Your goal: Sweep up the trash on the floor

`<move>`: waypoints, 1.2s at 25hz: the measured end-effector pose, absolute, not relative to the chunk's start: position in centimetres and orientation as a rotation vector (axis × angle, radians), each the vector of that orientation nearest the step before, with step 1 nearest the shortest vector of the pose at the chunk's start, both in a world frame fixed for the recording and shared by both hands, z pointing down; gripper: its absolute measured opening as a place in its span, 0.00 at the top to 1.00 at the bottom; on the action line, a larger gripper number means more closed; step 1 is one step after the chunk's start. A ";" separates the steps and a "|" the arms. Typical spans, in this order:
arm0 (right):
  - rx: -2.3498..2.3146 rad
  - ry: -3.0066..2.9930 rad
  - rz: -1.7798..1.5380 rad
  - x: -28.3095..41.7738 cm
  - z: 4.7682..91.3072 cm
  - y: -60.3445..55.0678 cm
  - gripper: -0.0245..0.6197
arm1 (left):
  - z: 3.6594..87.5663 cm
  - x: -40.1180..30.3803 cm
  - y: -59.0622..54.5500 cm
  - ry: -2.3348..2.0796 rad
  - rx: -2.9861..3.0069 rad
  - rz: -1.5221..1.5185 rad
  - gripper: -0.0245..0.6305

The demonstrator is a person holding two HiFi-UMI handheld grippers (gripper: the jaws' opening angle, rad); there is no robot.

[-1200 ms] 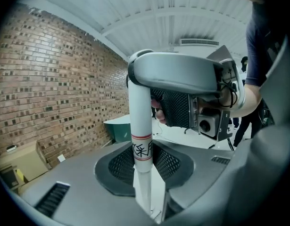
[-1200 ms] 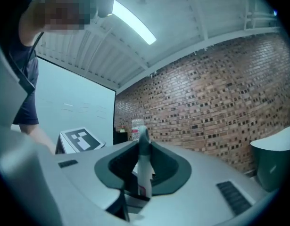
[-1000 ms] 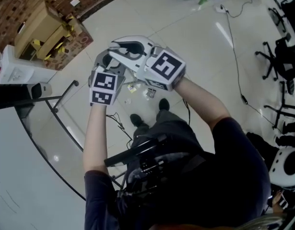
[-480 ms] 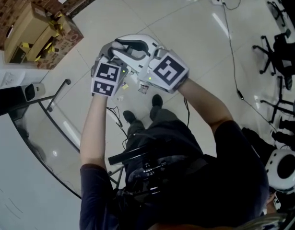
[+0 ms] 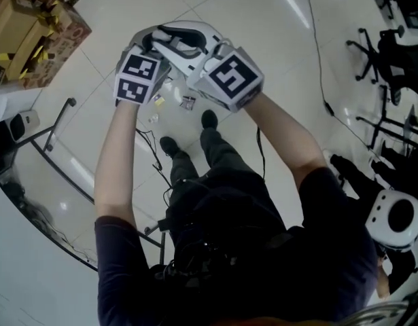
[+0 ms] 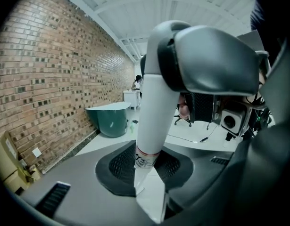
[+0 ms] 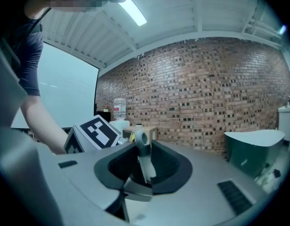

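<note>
Small scraps of trash [image 5: 188, 102] lie on the pale tiled floor just ahead of the person's shoes [image 5: 209, 119]. Both grippers are held close together above them. My left gripper [image 6: 147, 173], with its marker cube [image 5: 137, 79], is shut on a white round handle [image 6: 152, 112] that rises steeply out of its jaws. Those jaws have just been closing with the handle between them. My right gripper [image 7: 137, 182], with its marker cube [image 5: 230, 78], is shut on a thin grey handle [image 7: 144, 159] that has a hole at its tip. The heads of both tools are hidden.
An open cardboard box [image 5: 32, 26] stands by the brick wall at upper left. A dark metal frame [image 5: 59, 124] runs along the left. A cable [image 5: 321, 66] crosses the floor towards office chairs [image 5: 392, 39] on the right. A green tub [image 6: 109, 119] sits beside the wall.
Both grippers have moved together up and to the left in the head view, lower towards the floor. The trash and shoes now lie right below them in the picture.
</note>
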State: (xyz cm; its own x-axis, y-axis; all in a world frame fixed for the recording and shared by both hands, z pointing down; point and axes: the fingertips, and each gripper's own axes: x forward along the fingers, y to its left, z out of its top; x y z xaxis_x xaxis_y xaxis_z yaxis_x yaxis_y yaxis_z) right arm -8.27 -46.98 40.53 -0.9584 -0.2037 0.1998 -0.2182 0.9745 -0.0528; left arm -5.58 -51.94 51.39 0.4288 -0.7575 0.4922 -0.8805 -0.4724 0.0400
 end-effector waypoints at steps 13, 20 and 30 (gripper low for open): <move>0.485 -2.833 0.223 -9.5 46.1 -46.0 0.80 | 57.1 -6.8 -50.2 -1.231 2.431 0.497 0.81; 0.539 -2.798 0.224 -7.9 46.2 -43.9 0.80 | 57.1 -4.0 -47.6 -1.043 2.470 0.394 0.80; 0.612 -2.794 0.364 -7.6 46.7 -40.9 0.79 | 57.6 -3.5 -44.5 -0.957 2.444 0.340 0.78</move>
